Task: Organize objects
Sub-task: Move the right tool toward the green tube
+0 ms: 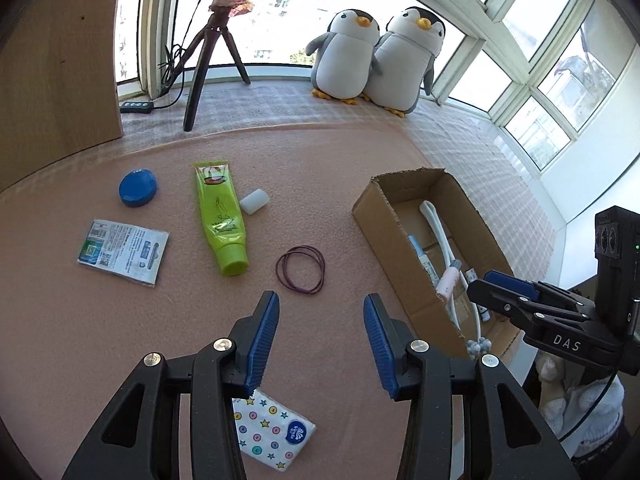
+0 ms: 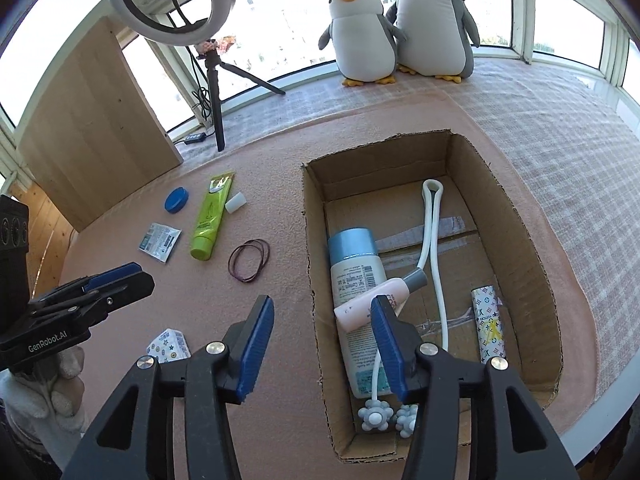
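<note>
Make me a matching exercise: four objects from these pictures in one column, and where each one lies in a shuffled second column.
Things:
1. round blue lid
2. loops of dark red elastic band
3. white bottle with a pale blue cap
4. star-patterned tissue pack

Places:
A. inside the brown cardboard box
B. under the left gripper
C. on the mat, left of the green tube
D. on the mat, between tube and box

Pairs: 1-C, 2-D, 3-A, 4-B

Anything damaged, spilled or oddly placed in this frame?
Nothing spilled. The cardboard box has ragged, torn top edges with its flaps missing. Inside, the pink bottle lies crosswise on the blue-capped bottle. Otherwise only loose items awaiting sorting.
</note>
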Demonstrator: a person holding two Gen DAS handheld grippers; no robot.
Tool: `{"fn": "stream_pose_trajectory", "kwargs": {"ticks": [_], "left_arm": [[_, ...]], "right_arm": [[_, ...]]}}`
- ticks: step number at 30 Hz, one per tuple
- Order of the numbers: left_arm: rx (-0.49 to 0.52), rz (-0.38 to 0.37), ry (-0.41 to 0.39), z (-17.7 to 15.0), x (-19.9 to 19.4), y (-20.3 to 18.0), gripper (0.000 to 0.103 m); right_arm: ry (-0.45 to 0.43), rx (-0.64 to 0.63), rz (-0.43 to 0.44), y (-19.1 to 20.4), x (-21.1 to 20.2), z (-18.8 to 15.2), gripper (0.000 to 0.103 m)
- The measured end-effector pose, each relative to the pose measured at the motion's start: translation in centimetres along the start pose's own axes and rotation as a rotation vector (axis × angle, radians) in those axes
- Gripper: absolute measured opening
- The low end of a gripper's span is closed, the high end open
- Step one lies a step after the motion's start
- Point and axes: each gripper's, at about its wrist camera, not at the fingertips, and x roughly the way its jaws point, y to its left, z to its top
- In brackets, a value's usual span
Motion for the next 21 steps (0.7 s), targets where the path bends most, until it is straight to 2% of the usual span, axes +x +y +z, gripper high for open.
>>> {"fn": "stream_pose_trajectory", "kwargs": {"ticks": [6,11,15,21], "left_arm": [[-0.028,0.076,-0.073,3.5,-3.3,4.2,0.047],[-0.03,0.162,-0.108,6.1,-3.4,7.6,0.047],[-0.06,0.136,-0.058,6.3,-0.8,9.7,0.047],[-0.069,0.056,0.028,4.7,4.2,9.7,0.047]], "right_arm": [[-0.012,-0.068,0.041,3.6,0.9,2.6,0.047],[0.018,-0.083,0.063,5.3,3.7,4.8,0.049],[0.073,-0.076,0.099,6.6,6.7,5.9,0.049],[0.176,-0.038,0.177,8.1,11.2,6.6,0.049]]}}
